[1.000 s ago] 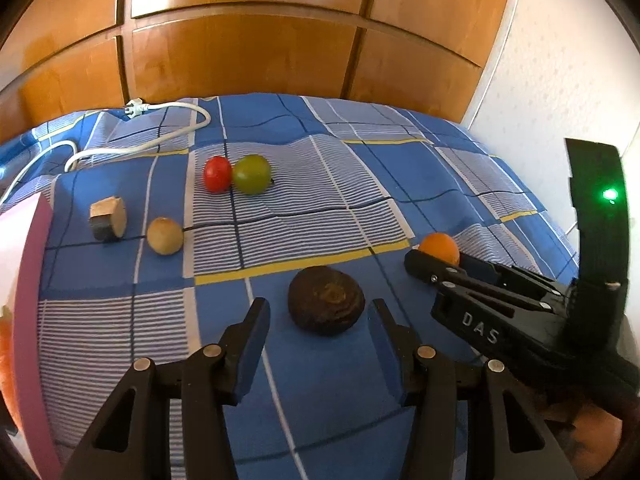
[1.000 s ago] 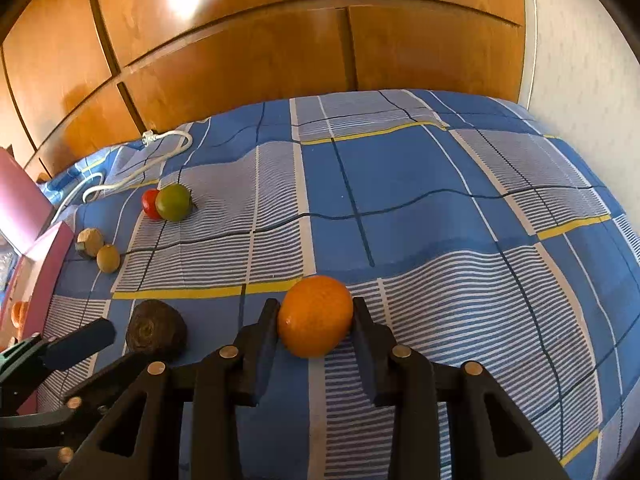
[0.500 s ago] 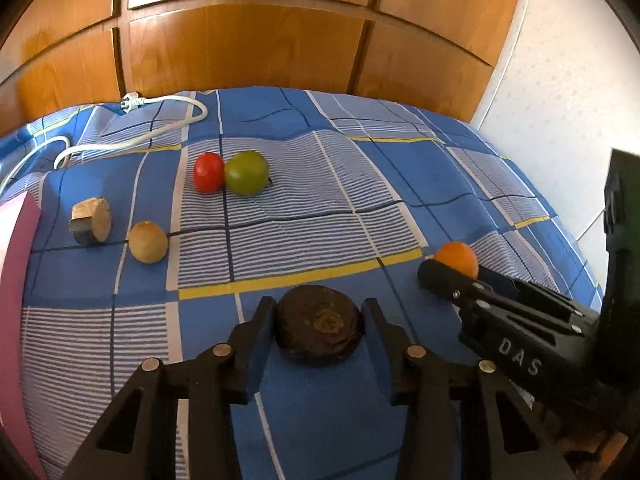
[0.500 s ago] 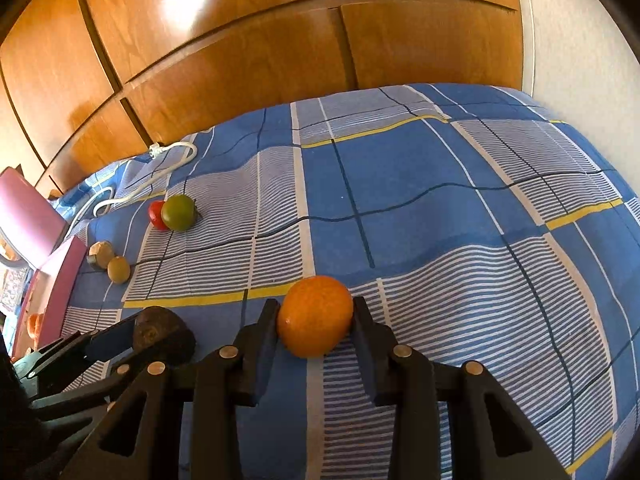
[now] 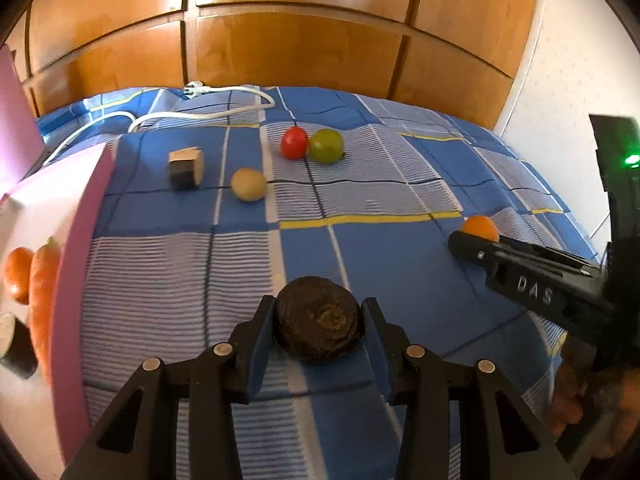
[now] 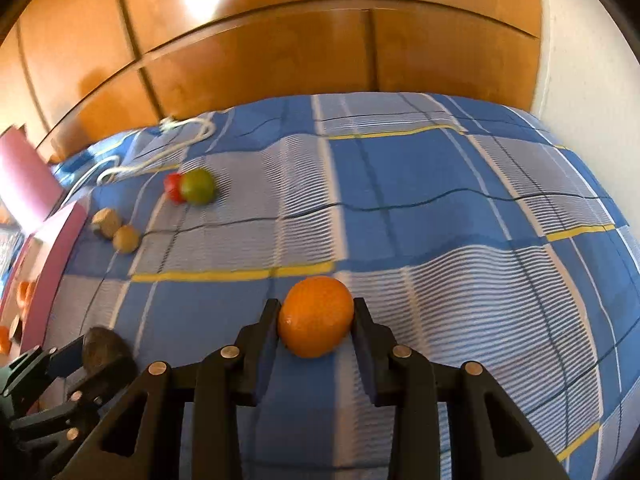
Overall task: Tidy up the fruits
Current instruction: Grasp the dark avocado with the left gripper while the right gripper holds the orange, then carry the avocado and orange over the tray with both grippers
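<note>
Both tools reach forward, low over a blue checked bed cover (image 5: 400, 264). The left tool (image 5: 319, 322) is clenched on a dark brown round fruit (image 5: 319, 323) at near center; the right tool (image 6: 316, 318) grips an orange (image 6: 316, 316). Farther off lie a red tomato (image 5: 294, 143) touching a green one (image 5: 327, 145), a tan ball (image 5: 248, 184) and a cut piece (image 5: 186, 168). A pink box (image 5: 76, 240) at left holds 2 carrots (image 5: 42, 280).

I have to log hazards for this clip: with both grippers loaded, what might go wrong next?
1. The orange is round and pinched only at its sides by the right gripper, so it may slip or roll out.
2. The dark brown fruit in the left gripper must clear the pink box wall, which stands close on the left.
3. The box already holds carrots, so room may be tight.
</note>
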